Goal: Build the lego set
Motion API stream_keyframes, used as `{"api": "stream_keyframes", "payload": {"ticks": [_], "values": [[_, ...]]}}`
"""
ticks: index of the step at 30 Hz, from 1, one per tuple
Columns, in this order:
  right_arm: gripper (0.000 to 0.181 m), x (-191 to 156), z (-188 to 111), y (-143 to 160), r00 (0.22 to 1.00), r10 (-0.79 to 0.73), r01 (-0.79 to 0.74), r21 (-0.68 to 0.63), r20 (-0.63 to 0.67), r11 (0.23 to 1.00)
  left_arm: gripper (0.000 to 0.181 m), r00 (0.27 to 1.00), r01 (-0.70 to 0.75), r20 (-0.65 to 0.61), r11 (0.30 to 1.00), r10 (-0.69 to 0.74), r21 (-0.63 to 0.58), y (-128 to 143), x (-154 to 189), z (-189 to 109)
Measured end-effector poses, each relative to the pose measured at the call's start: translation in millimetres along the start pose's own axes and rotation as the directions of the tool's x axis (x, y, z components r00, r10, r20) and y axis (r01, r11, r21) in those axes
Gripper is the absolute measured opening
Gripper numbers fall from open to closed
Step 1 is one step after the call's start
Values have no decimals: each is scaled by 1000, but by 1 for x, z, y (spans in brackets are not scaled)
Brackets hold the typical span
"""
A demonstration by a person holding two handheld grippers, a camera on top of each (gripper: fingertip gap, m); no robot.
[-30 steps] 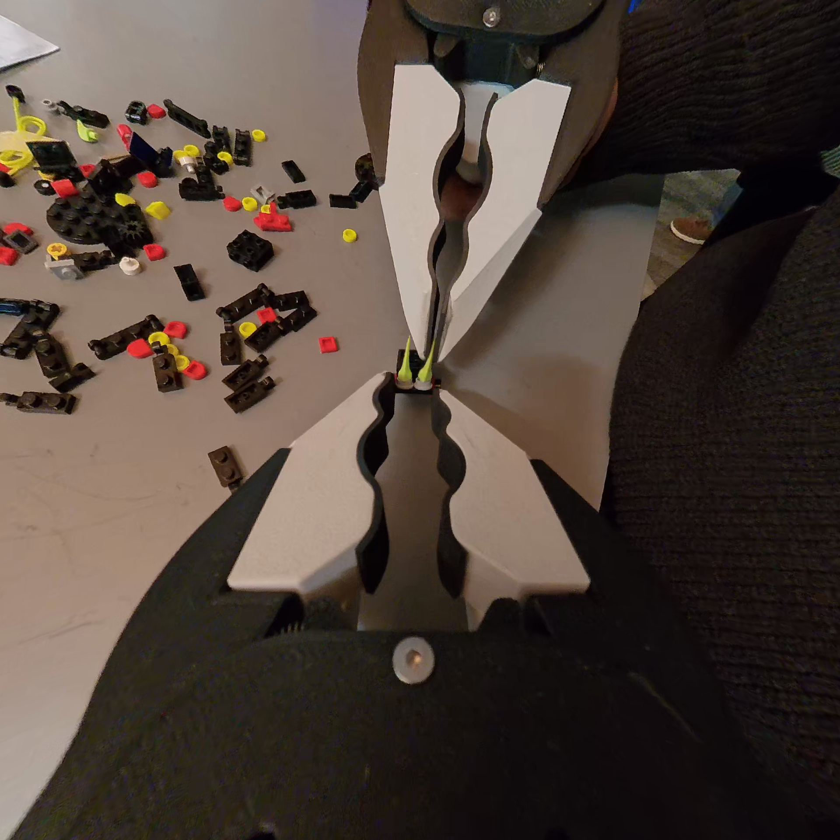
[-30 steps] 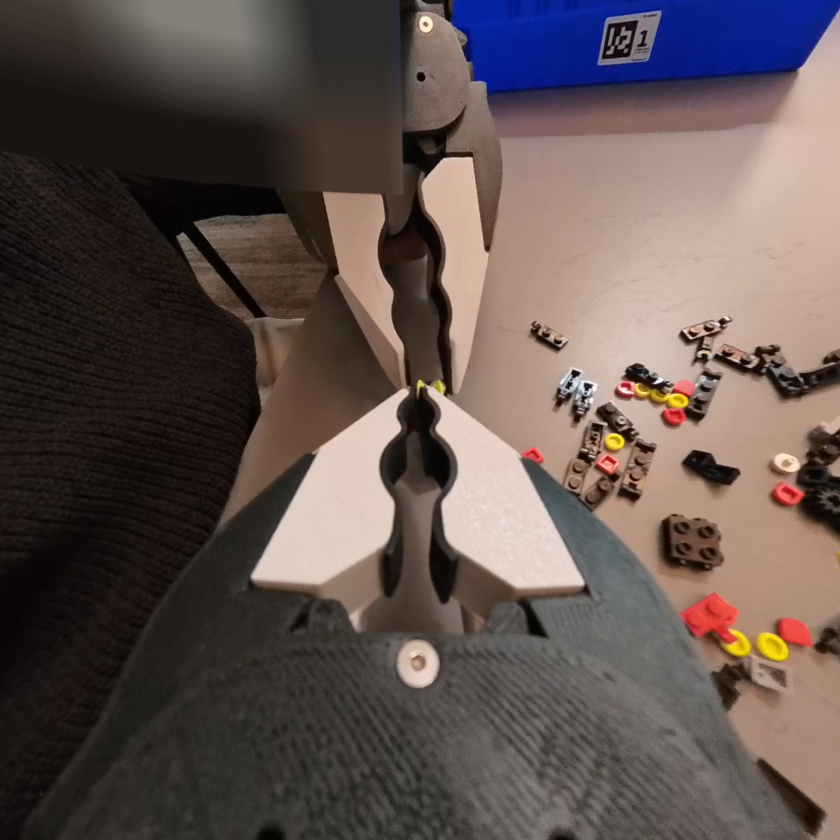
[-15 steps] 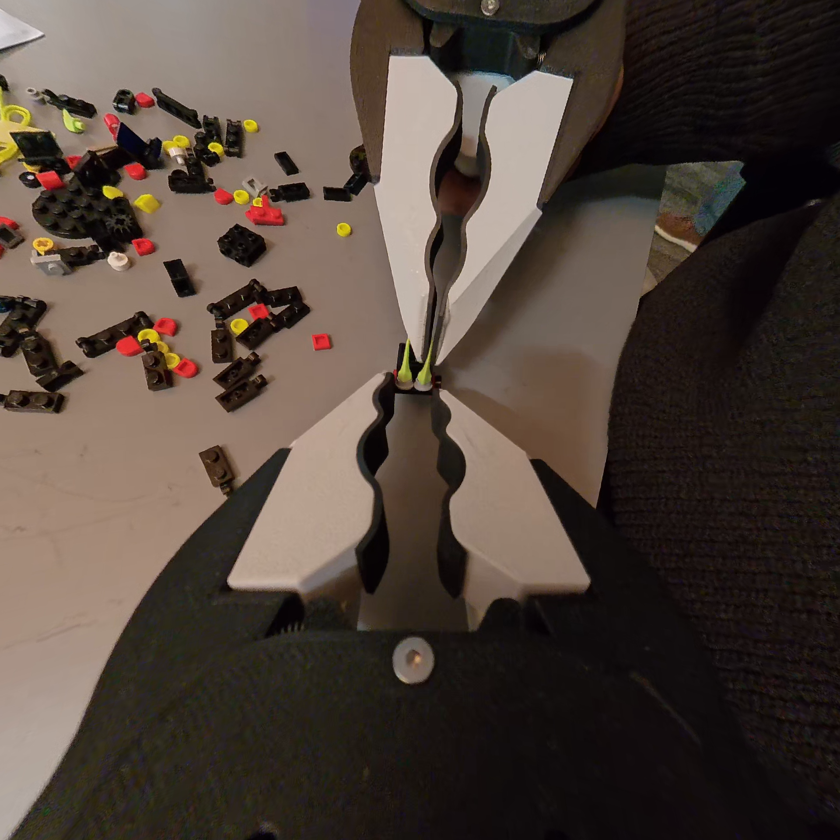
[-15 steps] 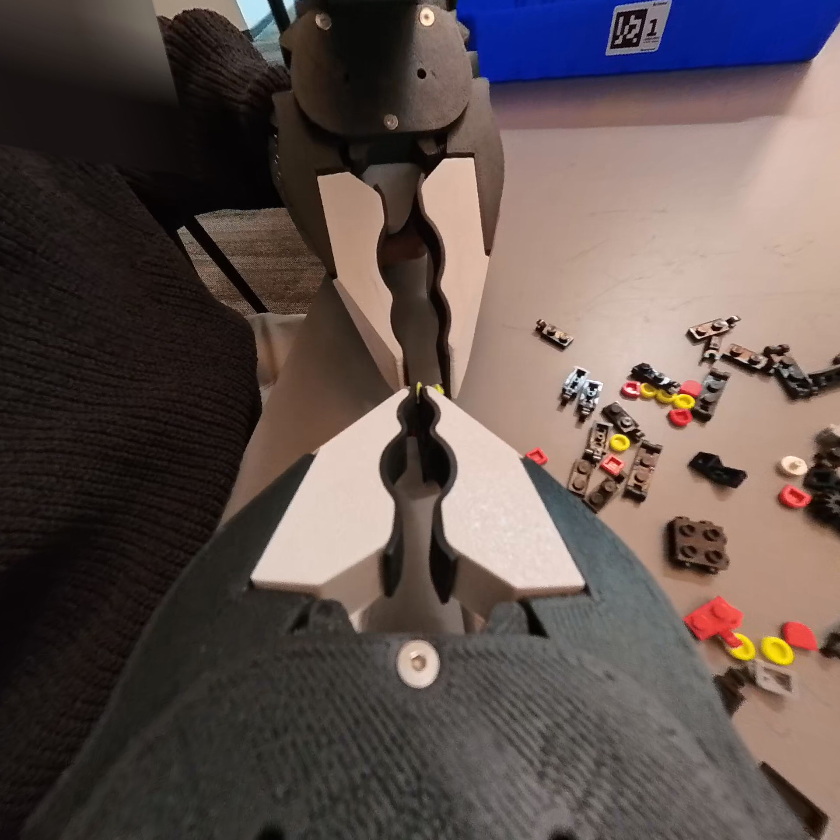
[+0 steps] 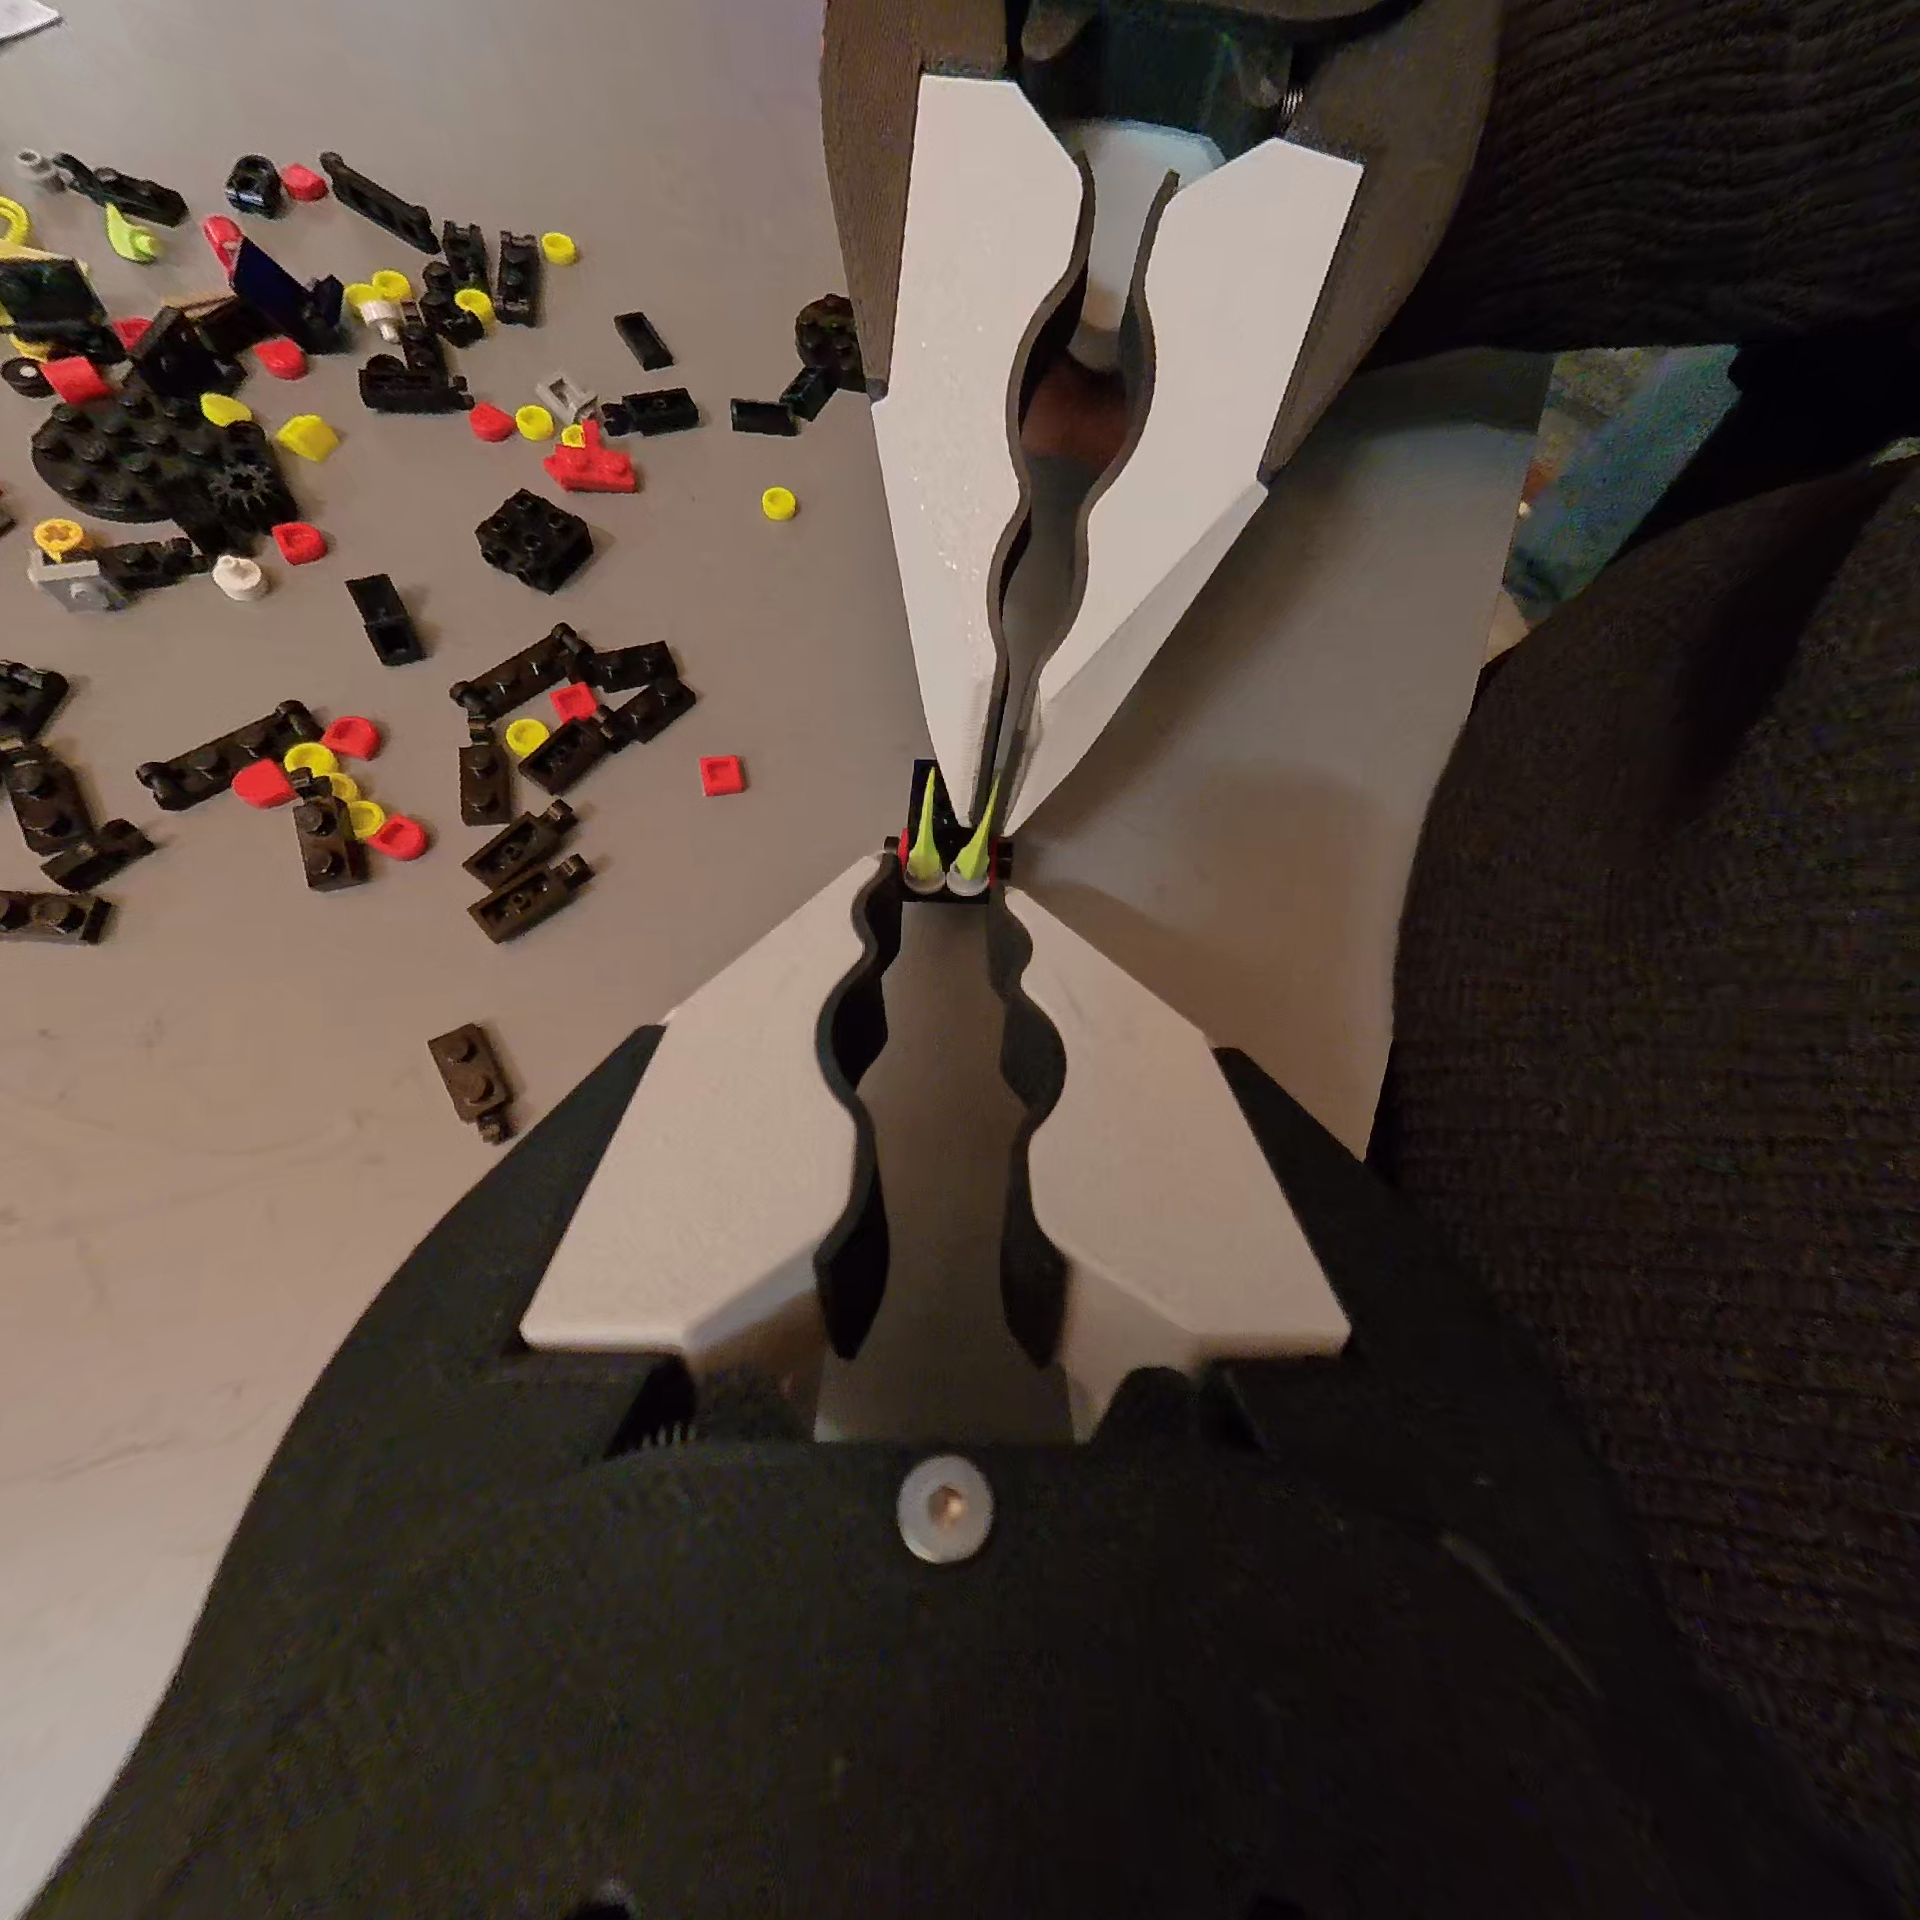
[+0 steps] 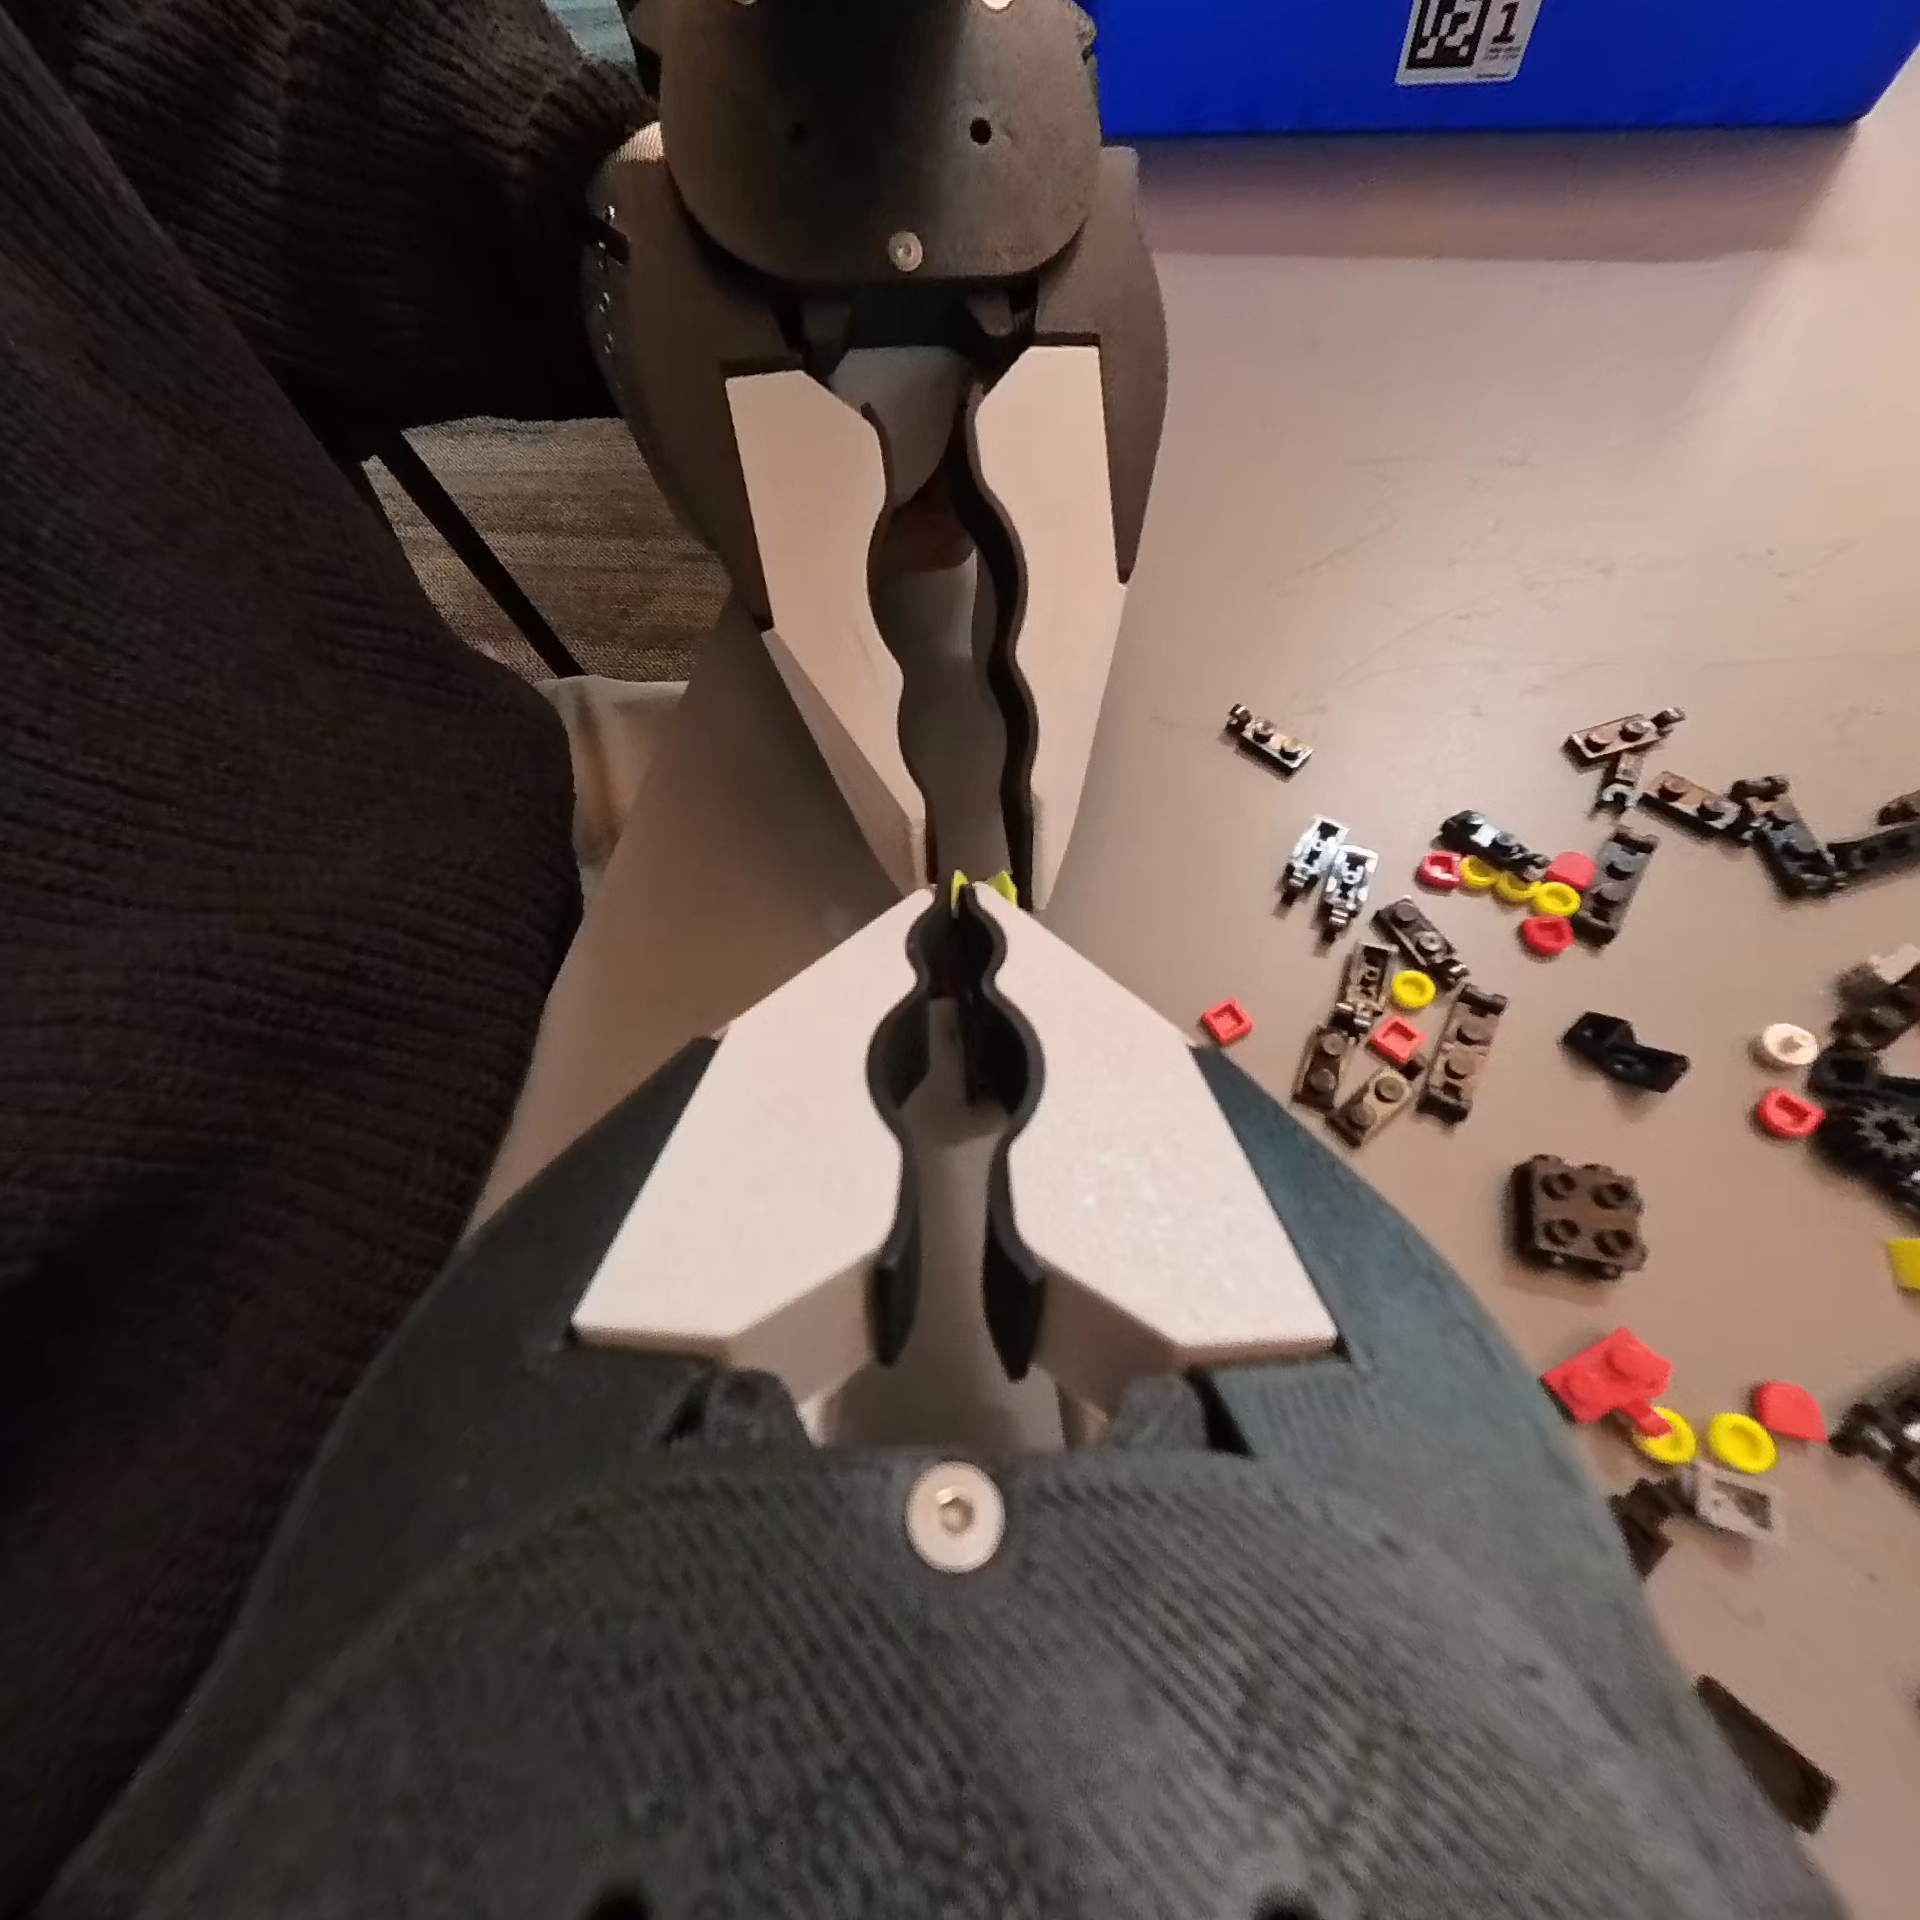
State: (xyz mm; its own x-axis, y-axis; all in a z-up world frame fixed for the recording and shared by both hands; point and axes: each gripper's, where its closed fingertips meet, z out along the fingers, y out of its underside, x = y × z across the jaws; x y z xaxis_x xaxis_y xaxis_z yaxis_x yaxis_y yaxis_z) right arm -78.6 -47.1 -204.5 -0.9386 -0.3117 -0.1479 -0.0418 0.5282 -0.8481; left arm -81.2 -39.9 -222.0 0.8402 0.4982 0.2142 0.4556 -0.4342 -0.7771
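A small black assembly (image 5: 945,896) with two lime spikes (image 5: 923,831) and red sides is held above the grey table (image 5: 312,1091). My left gripper (image 5: 948,883) is shut on its sides. My right gripper (image 5: 992,816) comes in from the top of the left wrist view, tip to tip with the left one. In the right wrist view my right gripper (image 6: 961,920) is shut on a thin black and red piece (image 6: 975,1039) that stands edge-on between its fingers. The lime spikes (image 6: 977,885) peek just beyond its tips, in front of the left gripper (image 6: 982,868).
Loose black, red and yellow pieces (image 5: 540,727) lie scattered to the left, with a black square brick (image 5: 533,540), a round black plate (image 5: 135,457) and a red tile (image 5: 722,774). A blue bin (image 6: 1299,73) stands at the back. Dark knit sleeves (image 5: 1662,1039) flank the table edge. Both grippers' tips are close together, under 4 cm apart.
Both grippers stay tip to tip on the assembly. The right wrist view has tilted, so more of the left gripper's body shows. The left view has shifted slightly.
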Motion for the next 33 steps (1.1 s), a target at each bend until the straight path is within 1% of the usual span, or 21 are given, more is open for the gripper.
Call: {"api": "stream_keyframes", "payload": {"ticks": [13, 33], "values": [[0, 2, -1, 5, 998, -5, 4, -21, -61, 1000, 13, 999, -1, -32, 1000, 1, -5, -3, 0, 6], [11, 3, -2, 2, 996, -4, 3, -9, -92, 1000, 13, 999, 28, -34, 1000, -29, -4, -3, -3, 7]]}}
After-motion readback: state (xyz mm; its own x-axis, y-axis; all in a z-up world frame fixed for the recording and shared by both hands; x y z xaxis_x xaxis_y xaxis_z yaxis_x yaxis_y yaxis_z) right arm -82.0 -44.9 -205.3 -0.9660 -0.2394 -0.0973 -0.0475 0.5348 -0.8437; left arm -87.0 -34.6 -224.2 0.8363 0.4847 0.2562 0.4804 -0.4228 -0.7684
